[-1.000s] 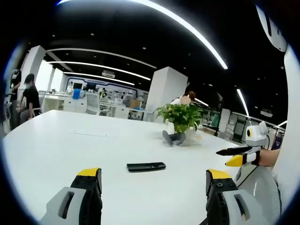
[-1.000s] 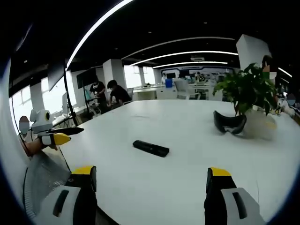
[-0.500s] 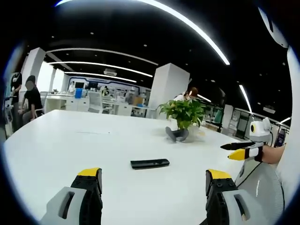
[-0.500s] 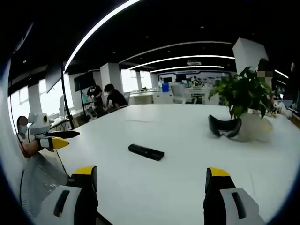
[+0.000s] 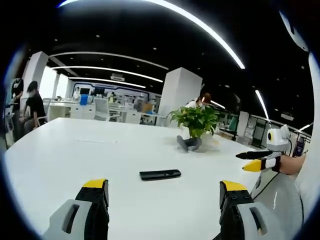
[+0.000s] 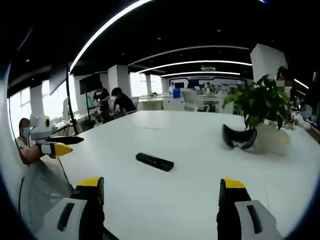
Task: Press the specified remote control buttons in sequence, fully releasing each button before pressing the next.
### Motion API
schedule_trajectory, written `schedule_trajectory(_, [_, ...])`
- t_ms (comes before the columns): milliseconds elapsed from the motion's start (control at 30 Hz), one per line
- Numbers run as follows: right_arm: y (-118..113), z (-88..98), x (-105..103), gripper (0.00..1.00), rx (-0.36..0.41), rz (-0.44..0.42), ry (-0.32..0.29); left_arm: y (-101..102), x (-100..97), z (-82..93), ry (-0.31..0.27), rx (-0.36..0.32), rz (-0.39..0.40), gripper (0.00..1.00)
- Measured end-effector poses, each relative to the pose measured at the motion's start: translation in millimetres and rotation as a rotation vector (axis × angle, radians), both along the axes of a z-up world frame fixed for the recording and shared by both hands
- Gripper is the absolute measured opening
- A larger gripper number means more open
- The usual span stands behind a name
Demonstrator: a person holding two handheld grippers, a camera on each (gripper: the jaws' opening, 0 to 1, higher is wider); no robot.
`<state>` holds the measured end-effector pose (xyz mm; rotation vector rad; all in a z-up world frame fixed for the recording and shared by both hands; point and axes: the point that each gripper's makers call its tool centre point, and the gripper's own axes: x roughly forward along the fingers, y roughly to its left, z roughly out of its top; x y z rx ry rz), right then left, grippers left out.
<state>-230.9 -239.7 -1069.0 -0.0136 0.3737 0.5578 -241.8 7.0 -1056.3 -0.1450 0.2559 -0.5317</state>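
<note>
A slim black remote control (image 5: 160, 174) lies flat on the white table (image 5: 75, 155), well ahead of my left gripper (image 5: 162, 192), which stands open with nothing between its yellow-tipped jaws. The right gripper view shows the same remote (image 6: 154, 162) lying ahead of my right gripper (image 6: 159, 191), also open and empty. The other gripper shows at the right edge of the left gripper view (image 5: 257, 160) and at the left edge of the right gripper view (image 6: 57, 145), both held off the table's near edge.
A potted green plant (image 5: 196, 122) stands at the far side of the table, with a dark curved headset (image 6: 239, 138) lying at its base. People sit at desks in the background (image 6: 120, 101). A mesh chair back (image 5: 280, 200) is near the table edge.
Both views have shifted slightly with the hands. The remote has not moved and both grippers stay open.
</note>
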Motion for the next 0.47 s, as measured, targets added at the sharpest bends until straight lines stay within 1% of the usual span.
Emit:
schedule_trajectory(300, [-2.0, 0.5, 1.1, 0.94, -0.008, -0.011, -0.006, -1.0, -0.8, 0.1, 0.001, 0.001, -0.008, 0.95])
schedule_trajectory(467, [-4.8, 1.9, 1.8, 0.93, 0.005, -0.026, -0.007, -2.1, -1.4, -0.6, 0.004, 0.005, -0.014, 0.95])
